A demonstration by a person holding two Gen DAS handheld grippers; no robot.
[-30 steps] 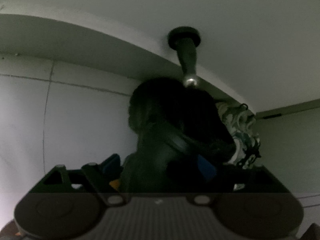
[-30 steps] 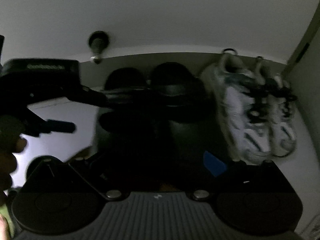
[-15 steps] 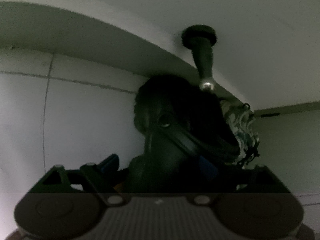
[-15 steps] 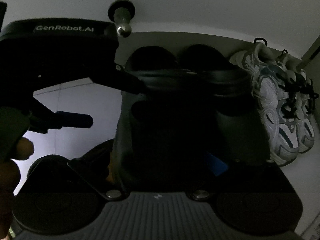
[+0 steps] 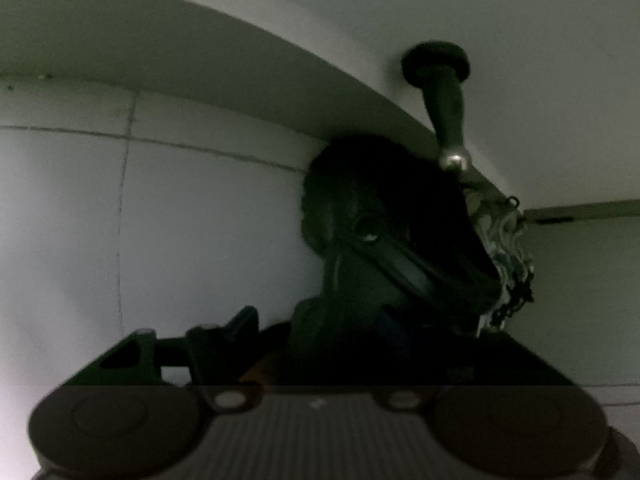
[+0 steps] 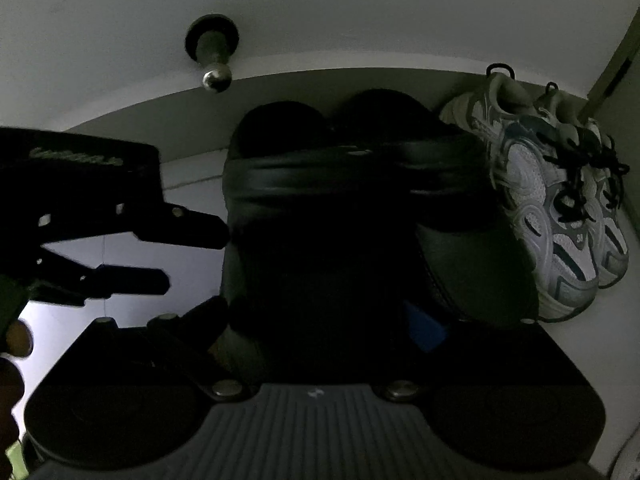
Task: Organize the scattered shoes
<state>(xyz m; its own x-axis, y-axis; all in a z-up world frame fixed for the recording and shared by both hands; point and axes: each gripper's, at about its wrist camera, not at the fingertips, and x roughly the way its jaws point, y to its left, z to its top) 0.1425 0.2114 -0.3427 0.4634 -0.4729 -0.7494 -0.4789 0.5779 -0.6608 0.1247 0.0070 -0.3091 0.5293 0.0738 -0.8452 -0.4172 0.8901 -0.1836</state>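
A white wall (image 6: 360, 12) backs two black clogs (image 6: 320, 208) and a pair of white-grey sneakers (image 6: 560, 216), set side by side. The right gripper (image 6: 320, 320) straddles the left clog, grip unclear in darkness. The left gripper (image 6: 180, 256), fingers parted, holds nothing beside it.

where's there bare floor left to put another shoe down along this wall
Bare floor lies left of the black clogs, under the door stopper. Right of them it is crowded: the white sneakers fill the stretch toward the door frame.
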